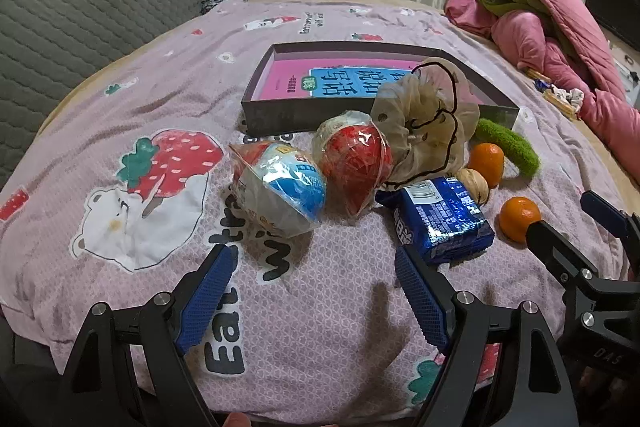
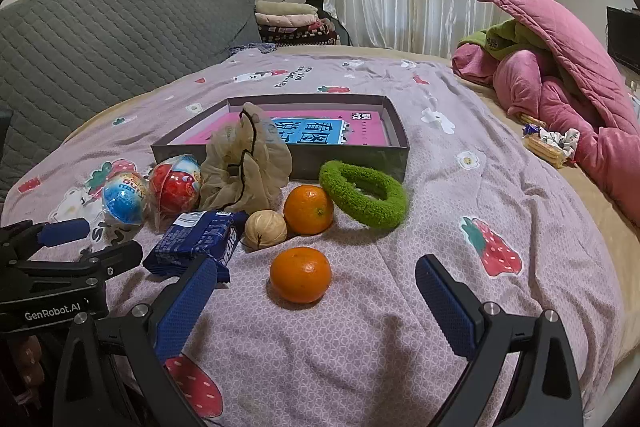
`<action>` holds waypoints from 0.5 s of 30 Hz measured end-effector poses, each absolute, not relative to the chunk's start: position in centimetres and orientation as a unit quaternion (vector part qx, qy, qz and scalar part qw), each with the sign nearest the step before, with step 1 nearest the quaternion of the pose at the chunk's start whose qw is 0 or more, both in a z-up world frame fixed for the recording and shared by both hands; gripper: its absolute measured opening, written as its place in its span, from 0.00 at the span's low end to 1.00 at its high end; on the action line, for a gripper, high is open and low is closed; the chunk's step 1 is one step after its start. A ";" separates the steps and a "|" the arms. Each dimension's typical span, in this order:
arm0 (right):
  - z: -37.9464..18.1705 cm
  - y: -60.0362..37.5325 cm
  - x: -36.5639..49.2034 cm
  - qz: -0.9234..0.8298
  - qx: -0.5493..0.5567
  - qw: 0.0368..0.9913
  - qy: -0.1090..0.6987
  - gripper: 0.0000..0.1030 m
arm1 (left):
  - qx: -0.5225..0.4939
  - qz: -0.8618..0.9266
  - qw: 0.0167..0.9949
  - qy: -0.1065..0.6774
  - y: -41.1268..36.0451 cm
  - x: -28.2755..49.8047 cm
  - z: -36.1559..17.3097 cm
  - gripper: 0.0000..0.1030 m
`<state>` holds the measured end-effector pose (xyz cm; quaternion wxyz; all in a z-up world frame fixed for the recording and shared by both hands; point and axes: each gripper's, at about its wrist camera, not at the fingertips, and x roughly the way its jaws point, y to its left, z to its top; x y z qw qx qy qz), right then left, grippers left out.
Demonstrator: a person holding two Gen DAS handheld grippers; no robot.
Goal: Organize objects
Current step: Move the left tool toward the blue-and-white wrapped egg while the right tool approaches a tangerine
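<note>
On the pink bedspread lies a heap of small things in front of a dark shallow box (image 2: 360,163) with a pink book inside. From left: a blue-white wrapped ball (image 1: 280,187), a red wrapped ball (image 1: 354,159), a beige mesh pouch (image 2: 244,167), a blue snack pack (image 1: 444,219), a walnut (image 2: 265,229), two oranges (image 2: 301,274) (image 2: 309,209) and a green fuzzy ring (image 2: 362,193). My left gripper (image 1: 314,263) is open, low before the blue-white ball and the snack pack. My right gripper (image 2: 316,279) is open, with the near orange between its fingers, untouched.
A grey quilted headboard (image 2: 100,39) runs along the left. Pink and green bedding (image 2: 560,75) is piled at the right, with wrappers (image 2: 548,143) beside it. Folded blankets (image 2: 292,21) and a white curtain stand at the back. The bedspread (image 2: 460,219) to the right of the objects is bare.
</note>
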<state>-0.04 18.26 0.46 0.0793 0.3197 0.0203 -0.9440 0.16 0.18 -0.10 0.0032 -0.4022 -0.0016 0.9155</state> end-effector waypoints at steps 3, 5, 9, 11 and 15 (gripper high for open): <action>0.5 18.2 -0.1 -0.944 0.318 0.079 0.018 0.97 | -0.403 0.915 0.004 -0.003 0.1 0.1 -0.1 0.82; 0.5 18.2 0.0 -0.944 0.319 0.080 0.019 0.97 | -0.403 0.915 0.004 -0.003 0.0 0.1 0.0 0.82; 0.6 18.1 0.0 -0.944 0.319 0.082 0.022 0.97 | -0.403 0.915 0.004 -0.004 -0.1 0.0 0.0 0.82; 0.7 18.0 0.0 -0.944 0.318 0.083 0.021 0.97 | -0.403 0.915 0.003 -0.003 -0.1 0.0 0.1 0.82; 0.7 17.7 -0.1 -0.944 0.318 0.085 0.022 0.97 | -0.402 0.916 0.001 -0.004 -0.3 -0.1 0.1 0.82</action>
